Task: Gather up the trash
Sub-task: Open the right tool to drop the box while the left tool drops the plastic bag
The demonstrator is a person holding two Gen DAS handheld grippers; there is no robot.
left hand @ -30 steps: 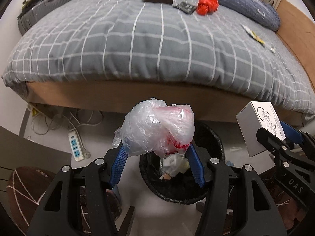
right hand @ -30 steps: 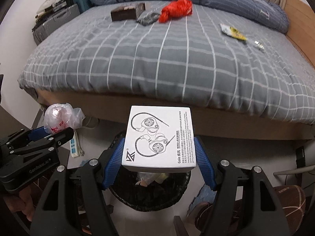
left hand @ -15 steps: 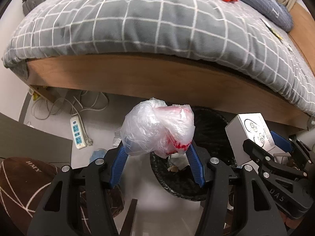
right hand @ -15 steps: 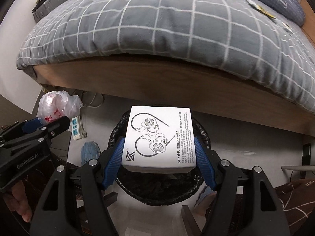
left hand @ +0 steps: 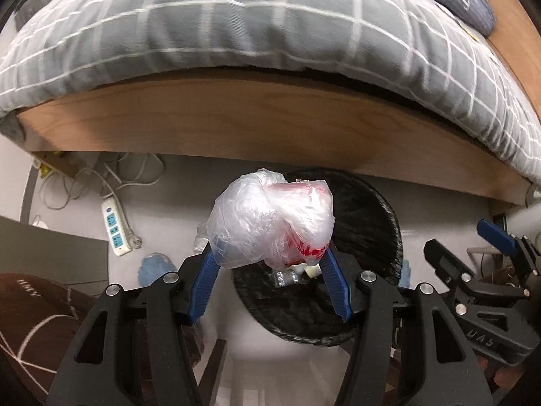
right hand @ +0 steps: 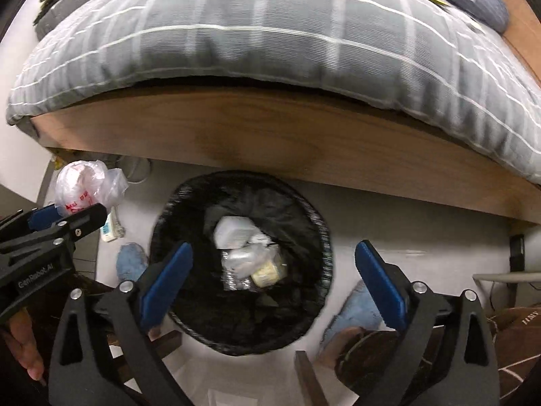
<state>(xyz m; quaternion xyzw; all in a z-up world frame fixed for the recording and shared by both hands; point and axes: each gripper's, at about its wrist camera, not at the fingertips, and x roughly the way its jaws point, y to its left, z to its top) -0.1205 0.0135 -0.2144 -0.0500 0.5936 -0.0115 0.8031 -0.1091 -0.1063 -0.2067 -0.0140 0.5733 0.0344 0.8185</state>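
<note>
Left hand-held gripper [left hand: 270,253] pinches a crumpled clear plastic bag [left hand: 270,220] at frame centre; right hand-held gripper [right hand: 270,270] is opening, empty, above the black-lined round bin [right hand: 189,318] by the grey checked bed [right hand: 270,50].

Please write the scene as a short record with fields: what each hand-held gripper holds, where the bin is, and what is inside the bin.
left hand-held gripper: shut on crumpled plastic bag, over the bin's near edge
right hand-held gripper: jaws opening, nothing between them, directly above the bin
trash bin: black liner, on the floor beside the bed frame
bin contents: a whitish box-like item, wrappers; details unclear
floor left of the bin: power strip
</note>
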